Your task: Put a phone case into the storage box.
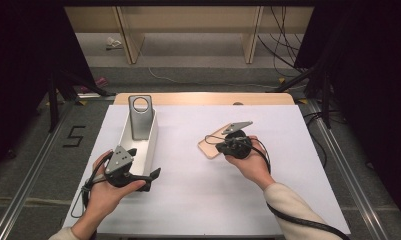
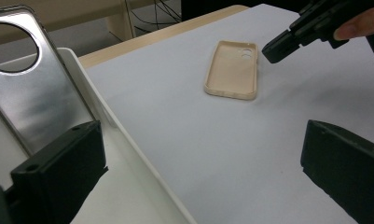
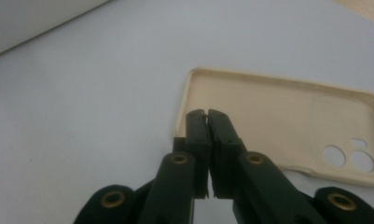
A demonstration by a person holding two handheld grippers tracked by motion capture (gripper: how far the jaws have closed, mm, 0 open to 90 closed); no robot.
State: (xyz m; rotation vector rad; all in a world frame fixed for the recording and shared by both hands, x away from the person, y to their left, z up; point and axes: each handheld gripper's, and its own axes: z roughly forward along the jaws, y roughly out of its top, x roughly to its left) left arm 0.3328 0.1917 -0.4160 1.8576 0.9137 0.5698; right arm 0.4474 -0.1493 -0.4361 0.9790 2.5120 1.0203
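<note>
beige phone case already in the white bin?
No, the beige phone case lies open side up on the white table sheet, apart from the white bin.

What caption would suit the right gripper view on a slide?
The right gripper, jaws pressed together, hovers at the edge of a beige phone case lying open side up on the white table.

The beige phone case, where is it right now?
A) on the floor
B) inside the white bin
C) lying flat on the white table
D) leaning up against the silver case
C: the beige phone case lies flat, open side up, on the white table, apart from the white bin, where the silver case leans; the right gripper, jaws closed, is at the beige case's edge.
</note>
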